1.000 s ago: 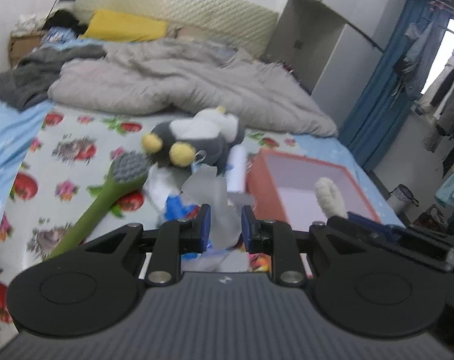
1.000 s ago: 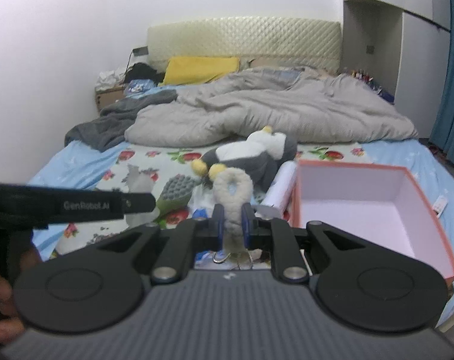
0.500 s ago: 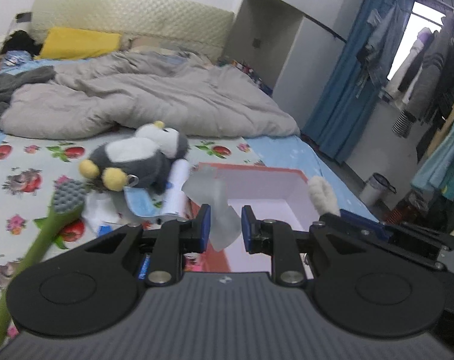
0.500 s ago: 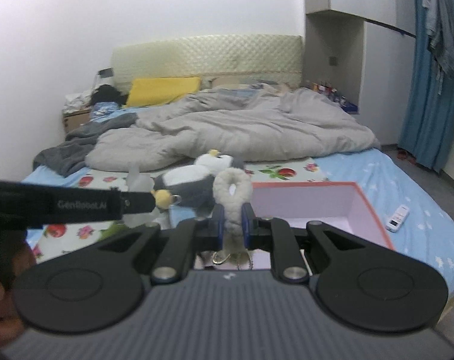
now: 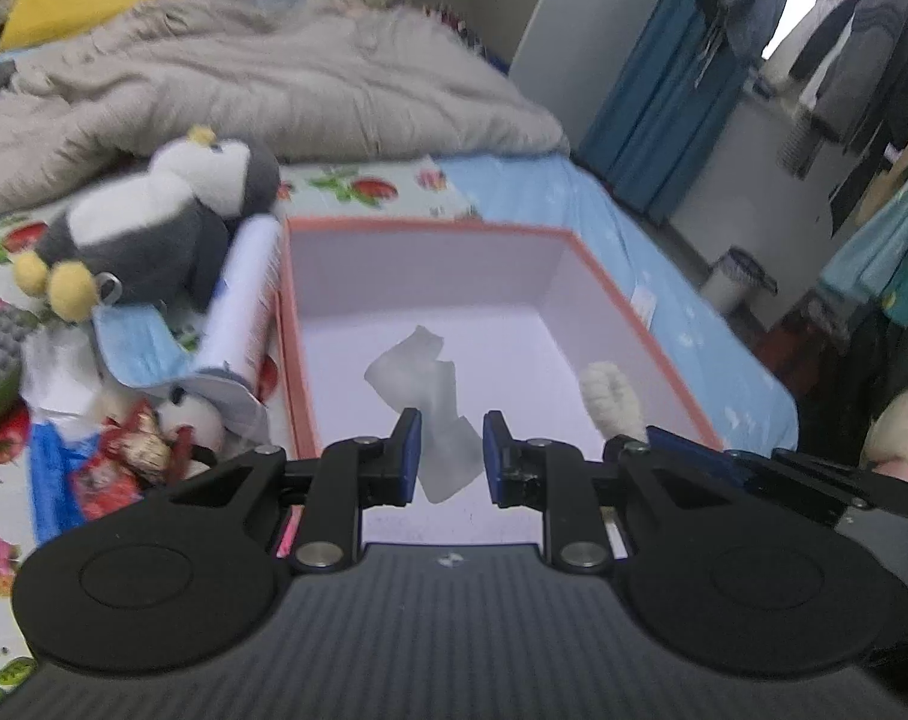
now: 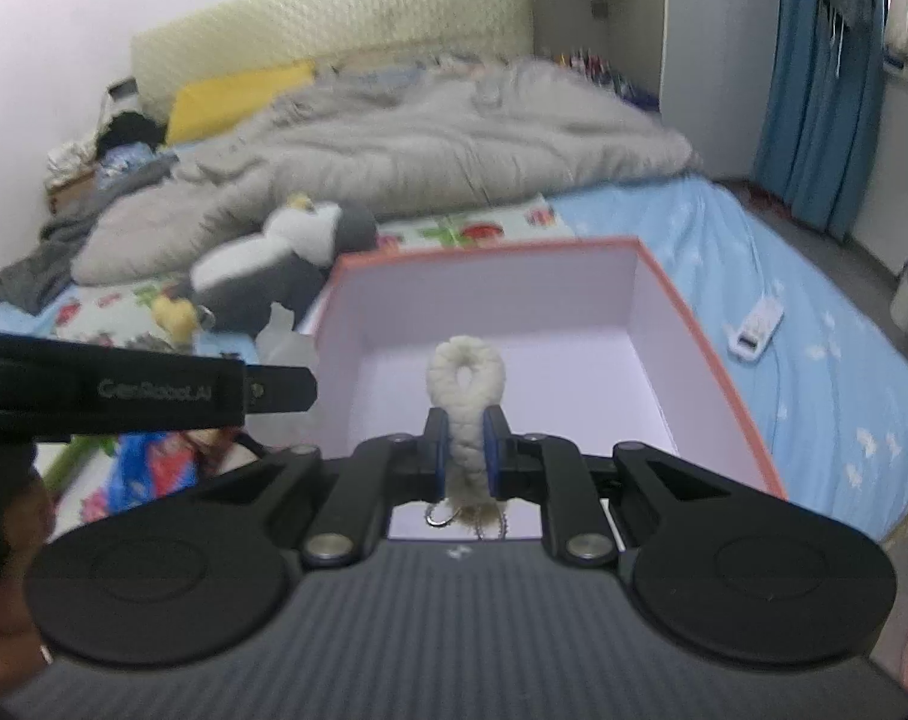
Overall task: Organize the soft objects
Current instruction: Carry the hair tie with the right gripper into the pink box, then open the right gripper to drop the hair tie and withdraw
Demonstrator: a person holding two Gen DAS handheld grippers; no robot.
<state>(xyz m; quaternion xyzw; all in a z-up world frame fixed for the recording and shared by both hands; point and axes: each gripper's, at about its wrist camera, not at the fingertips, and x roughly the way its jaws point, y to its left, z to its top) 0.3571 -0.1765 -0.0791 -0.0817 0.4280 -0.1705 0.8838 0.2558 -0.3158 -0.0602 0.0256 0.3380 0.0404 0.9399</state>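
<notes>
Left gripper [image 5: 445, 450] hangs spread over the coral-rimmed white box [image 5: 598, 276], limp translucent plastic scrap [image 5: 433, 402] loose between its fingers; right gripper [image 6: 466, 450] pinches the fuzzy cream looped keychain [image 6: 467, 384] mid-body above the box, light, squashy, unlikely to slip.

It was a home bedroom: a bed [image 6: 784, 276] with a rumpled grey duvet [image 6: 430, 138], a padded headboard [image 6: 334, 18], blue curtains [image 6: 820, 78] and hanging clothes [image 5: 862, 36].
</notes>
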